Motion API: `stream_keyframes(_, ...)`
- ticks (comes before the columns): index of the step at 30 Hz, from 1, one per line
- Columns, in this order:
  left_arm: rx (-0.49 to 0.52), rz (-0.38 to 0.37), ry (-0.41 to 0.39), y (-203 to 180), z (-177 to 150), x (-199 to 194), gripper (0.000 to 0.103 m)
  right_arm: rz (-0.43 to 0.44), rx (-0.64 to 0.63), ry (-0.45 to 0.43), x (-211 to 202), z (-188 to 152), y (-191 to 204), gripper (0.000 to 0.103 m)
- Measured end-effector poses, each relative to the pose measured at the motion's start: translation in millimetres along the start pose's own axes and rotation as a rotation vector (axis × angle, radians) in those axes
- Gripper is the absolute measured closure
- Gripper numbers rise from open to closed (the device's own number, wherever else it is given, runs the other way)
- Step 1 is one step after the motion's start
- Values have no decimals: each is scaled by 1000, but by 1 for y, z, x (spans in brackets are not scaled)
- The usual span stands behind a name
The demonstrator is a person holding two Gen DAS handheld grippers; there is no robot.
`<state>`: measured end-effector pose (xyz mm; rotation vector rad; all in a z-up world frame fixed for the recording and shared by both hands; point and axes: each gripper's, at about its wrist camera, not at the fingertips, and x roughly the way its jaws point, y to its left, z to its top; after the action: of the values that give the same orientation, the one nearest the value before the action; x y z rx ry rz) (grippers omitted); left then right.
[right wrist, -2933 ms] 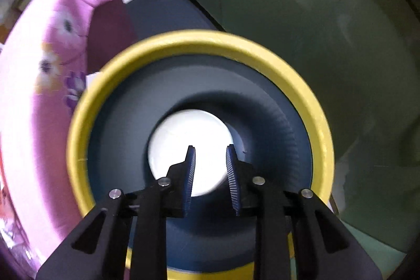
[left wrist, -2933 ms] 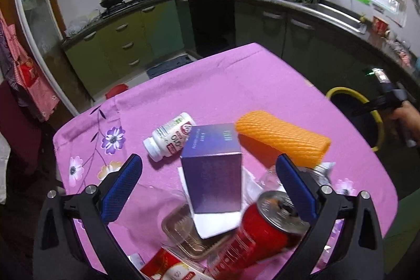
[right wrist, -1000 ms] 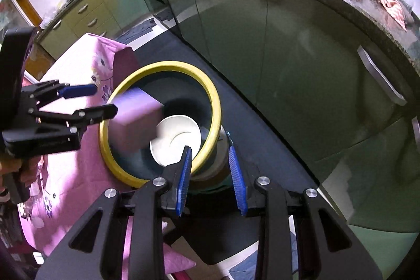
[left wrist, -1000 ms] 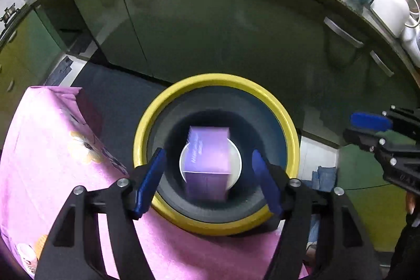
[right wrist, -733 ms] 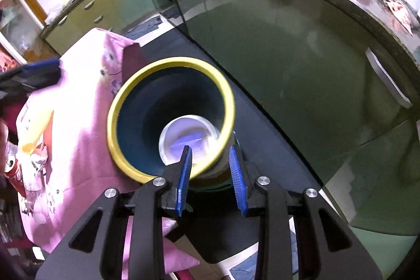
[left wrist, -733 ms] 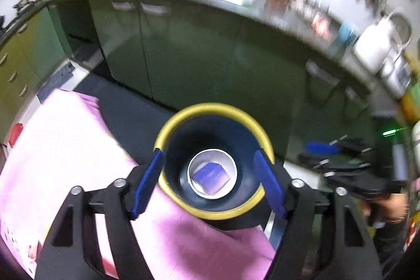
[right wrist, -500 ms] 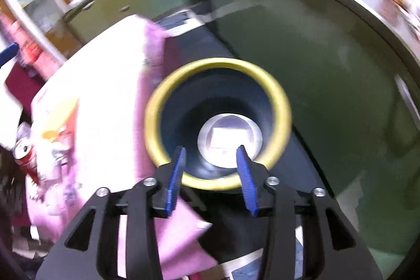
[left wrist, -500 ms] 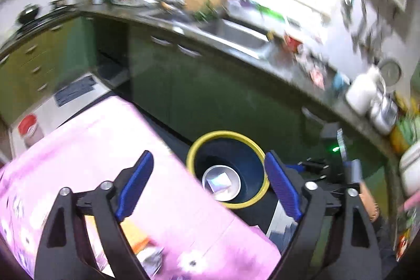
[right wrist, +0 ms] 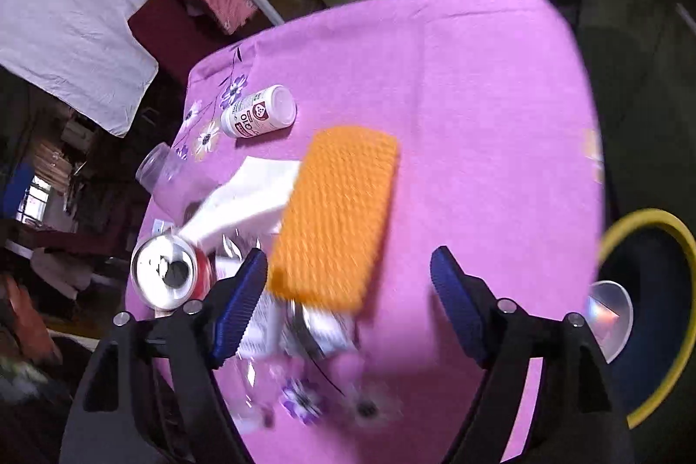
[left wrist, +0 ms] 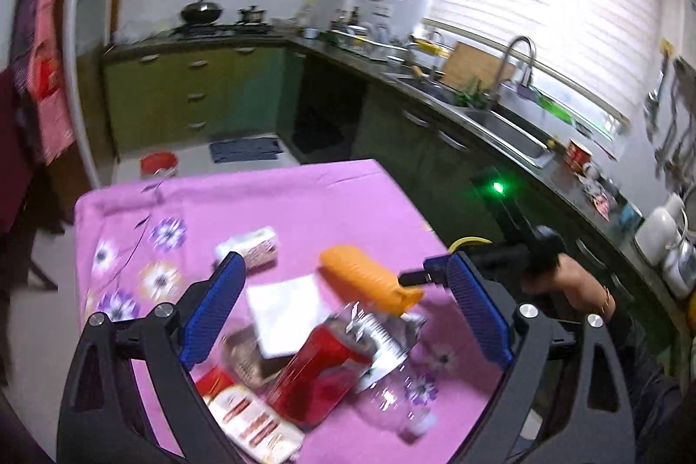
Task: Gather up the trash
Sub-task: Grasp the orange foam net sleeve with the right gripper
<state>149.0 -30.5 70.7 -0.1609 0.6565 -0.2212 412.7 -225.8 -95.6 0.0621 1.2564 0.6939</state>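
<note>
A: Landmark is the orange foam net sleeve (right wrist: 335,211), lying flat on the pink flowered tablecloth (right wrist: 478,81). Left gripper (left wrist: 343,312): fingers far apart and widening, nothing gripped. Beyond them lies the trash pile, blurred.

B: Right gripper (right wrist: 348,307): fingers also spreading, nothing pressed between them. The sleeve's near end sits in the gap beyond the tips; whether they touch it, I cannot tell.

A: What is around the sleeve?

B: White pill bottle (right wrist: 259,112) on its side, past the sleeve's far end, apart from it. White paper sheet (right wrist: 248,198) tucked under the sleeve's left edge. Red can (right wrist: 167,273) left of the sleeve's near end, open silver top facing the right camera. A clear plastic bottle (left wrist: 387,390) lies near the can, outline smeared; neck and cap hard to make out.

A: From the left wrist view a printed wrapper (left wrist: 252,416) is partly hidden behind the left finger. Label unreadable.

B: Yellow-rimmed bin (right wrist: 652,312) stands right of the sleeve, off the table edge, cut by the frame; inside dark, contents not legible.

A: From the left camera only a sliver of that rim shows, behind the right-hand tool and the person's hand (left wrist: 565,285) holding it.
</note>
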Motion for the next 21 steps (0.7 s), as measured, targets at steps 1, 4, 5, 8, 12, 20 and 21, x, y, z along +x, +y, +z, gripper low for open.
stream_keyframes(1, -20, 3, 1, 7, -6, -3, 14, -6, 0, 25, 8, 5, 1, 26)
stream_keyframes(4, -60, 9, 13, 21, -21, -9, 13, -42, -10, 85, 28, 18, 5, 26)
stream_keyframes(5, -63, 12, 17, 22, -27, -10, 13, -48, -13, 90, 29, 18, 7, 26)
stream_keyframes(8, -65, 17, 40, 28, -40, -12, 13, -65, -29, 111, 40, 25, 15, 29)
stream_keyframes(12, -71, 2, 74, 31, -51, -4, 12, -65, -26, 118, 46, 19, 17, 48)
stream_keyframes(20, -53, -16, 91, 28, -58, 2, 12, -56, -10, -5, -7, 4, 11, 85)
stream_keyframes(21, -49, -17, 94, 27, -59, 2, 12, -65, -9, -31, -21, 0, 5, 85)
